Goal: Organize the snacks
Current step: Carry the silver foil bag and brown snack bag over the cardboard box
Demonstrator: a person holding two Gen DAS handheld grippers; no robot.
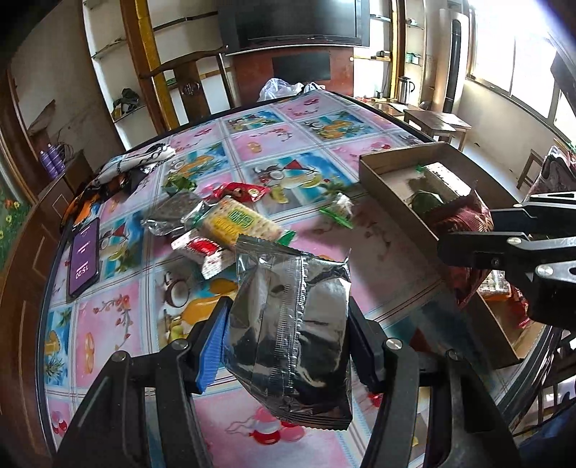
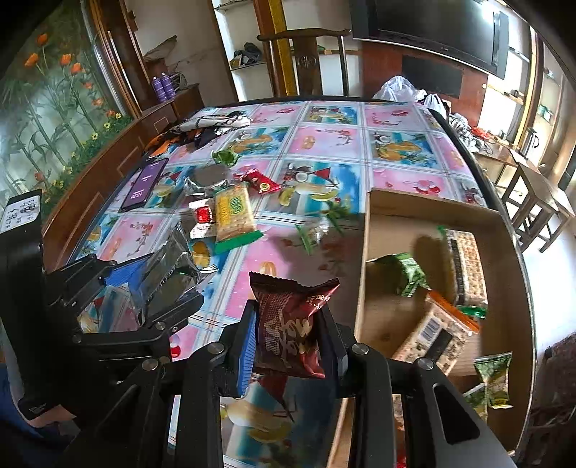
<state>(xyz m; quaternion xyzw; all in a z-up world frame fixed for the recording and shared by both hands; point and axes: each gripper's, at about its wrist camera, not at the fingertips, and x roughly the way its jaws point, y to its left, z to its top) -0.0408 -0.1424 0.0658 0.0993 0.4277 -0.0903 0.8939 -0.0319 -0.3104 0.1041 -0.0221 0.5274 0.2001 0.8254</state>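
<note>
Looks like mid-carry: the left gripper (image 1: 288, 345) is clamped on a silver foil packet (image 1: 291, 324), low centre of its view, while the right gripper (image 2: 288, 342) is clamped on a maroon snack packet (image 2: 291, 331). Next I'd guess both go over the cardboard box (image 2: 504, 252) at right and let go. Loose snacks sit mid-frame on a fruit-print tablecloth (image 1: 108, 324); TV (image 1: 295, 21) up top.
</note>
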